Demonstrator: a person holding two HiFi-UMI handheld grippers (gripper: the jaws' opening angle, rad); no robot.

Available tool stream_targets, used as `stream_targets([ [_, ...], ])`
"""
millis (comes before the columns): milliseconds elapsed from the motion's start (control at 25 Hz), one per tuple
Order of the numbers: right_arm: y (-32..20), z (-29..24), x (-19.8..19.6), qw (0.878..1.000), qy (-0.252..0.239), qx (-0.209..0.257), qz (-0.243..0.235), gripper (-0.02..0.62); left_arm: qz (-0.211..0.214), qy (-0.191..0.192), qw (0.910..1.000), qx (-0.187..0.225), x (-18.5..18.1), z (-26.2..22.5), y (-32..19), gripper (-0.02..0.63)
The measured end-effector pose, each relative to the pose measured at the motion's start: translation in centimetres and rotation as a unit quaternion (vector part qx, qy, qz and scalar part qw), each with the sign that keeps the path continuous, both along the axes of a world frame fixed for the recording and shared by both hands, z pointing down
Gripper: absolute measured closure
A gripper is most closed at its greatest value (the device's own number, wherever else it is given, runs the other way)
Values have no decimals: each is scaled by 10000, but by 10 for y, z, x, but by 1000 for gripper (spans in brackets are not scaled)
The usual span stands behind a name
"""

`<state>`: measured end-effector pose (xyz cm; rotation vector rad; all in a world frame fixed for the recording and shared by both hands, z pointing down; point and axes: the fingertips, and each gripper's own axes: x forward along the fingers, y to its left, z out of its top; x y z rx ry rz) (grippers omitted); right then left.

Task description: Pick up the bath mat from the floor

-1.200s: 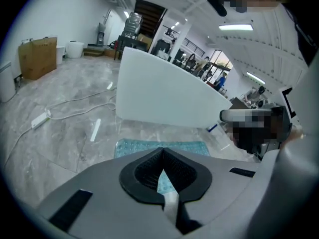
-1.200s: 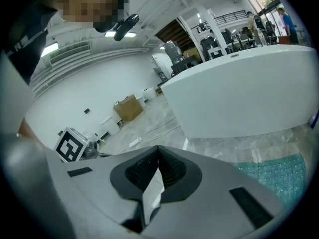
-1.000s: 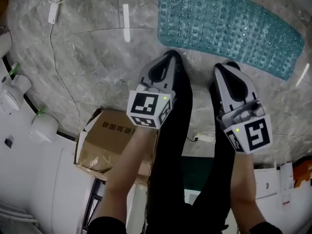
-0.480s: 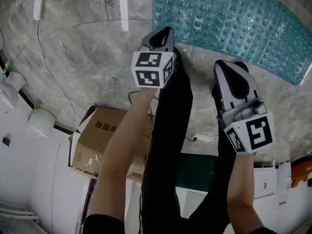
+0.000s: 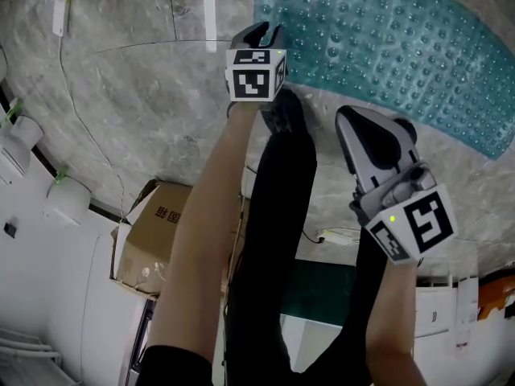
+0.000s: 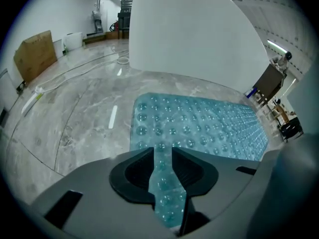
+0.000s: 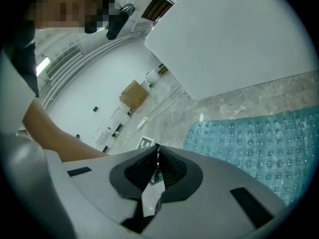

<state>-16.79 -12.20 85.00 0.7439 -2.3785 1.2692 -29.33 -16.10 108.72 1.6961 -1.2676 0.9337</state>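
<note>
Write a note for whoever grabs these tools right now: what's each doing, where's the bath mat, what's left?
Left tool: jaws have just been opening, slightly apart, nothing gripped; poised over the left end of the bath mat.
Right tool: shut, empty, held short of the mat's near edge.
Mat: flat on the floor.
Done: the approach. Left: grip and lift the mat.

The left gripper [image 5: 257, 30] and right gripper [image 5: 348, 119] have smooth grey shells, black ribbed pads [image 6: 135, 172] and white cubes [image 5: 256, 75] printed with black square markers; a small green light [image 5: 392, 218] glows on the right one. The person wears black trousers [image 5: 278, 240] and a dark shoe [image 5: 283, 111].
</note>
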Motion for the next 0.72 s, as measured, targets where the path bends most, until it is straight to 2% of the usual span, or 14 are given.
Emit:
stream_targets([
  [120,-5,-6,-5,9996,-261,-54,-21,581,-170,17,9998,-64,-4,17,-7,456],
  [280,-6,-3,3,9996,-266,-78,-23,576,-16,-205,9998,-71,-10,38,-17,361],
  [320,-5,0,6,9996,-251,-128,7,562,-3,-241,9997,-96,-11,43,-18,350],
  [360,-4,2,9,9996,-234,-175,16,515,4,-244,9996,-127,-12,47,-19,338],
  [440,-3,5,10,9995,-238,-223,-42,483,50,-216,9996,-174,-10,54,-22,306],
  [720,-7,1,9,9991,-357,-243,-21,471,-124,-376,9988,-284,-19,64,-33,238],
])
